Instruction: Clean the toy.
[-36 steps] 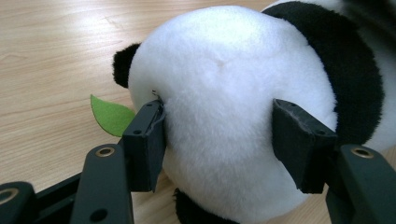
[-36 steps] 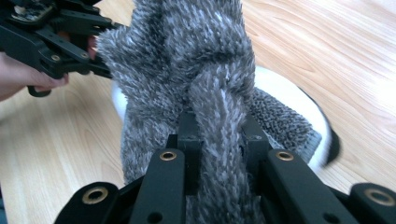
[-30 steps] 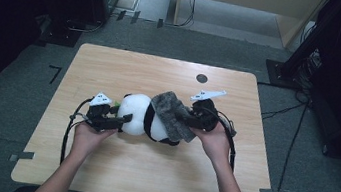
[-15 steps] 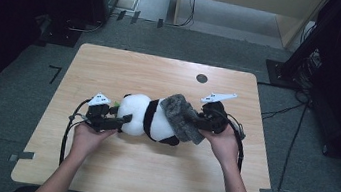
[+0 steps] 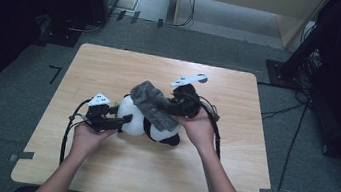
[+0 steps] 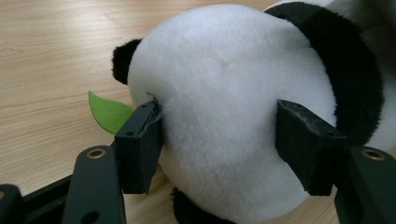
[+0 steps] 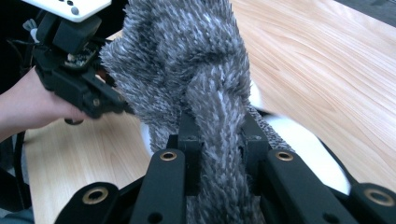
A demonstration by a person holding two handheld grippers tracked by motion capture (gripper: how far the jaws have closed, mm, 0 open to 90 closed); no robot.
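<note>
Grey shaggy cloth [image 5: 152,107] lies draped over the toy panda [image 5: 147,123], which rests on its side near the middle of the wooden table [image 5: 231,155]. Your right gripper [image 5: 177,108] has its jaws pinched tight on a fold of that cloth, as the right gripper view shows plainly [image 7: 205,84], and the fold stands raised off the toy.

Your left gripper [image 5: 122,119] sits at the white end of the panda [image 6: 224,107]. Its jaws have just been opening; the toy is between them, the left pad touching the fur, the right pad close to it, and I cannot tell whether it presses.

Judged progress: the cloth is gripped and partly lifted, but much of it is on the panda, so it is not yet pulled clear. The toy looks only loosely steadied.

A green felt leaf [image 6: 108,112] pokes out beside the left jaw. A small dark round mark [image 5: 201,78] lies farther off. Nothing blocks the pull; the loose hold on the toy may let it drag along.
</note>
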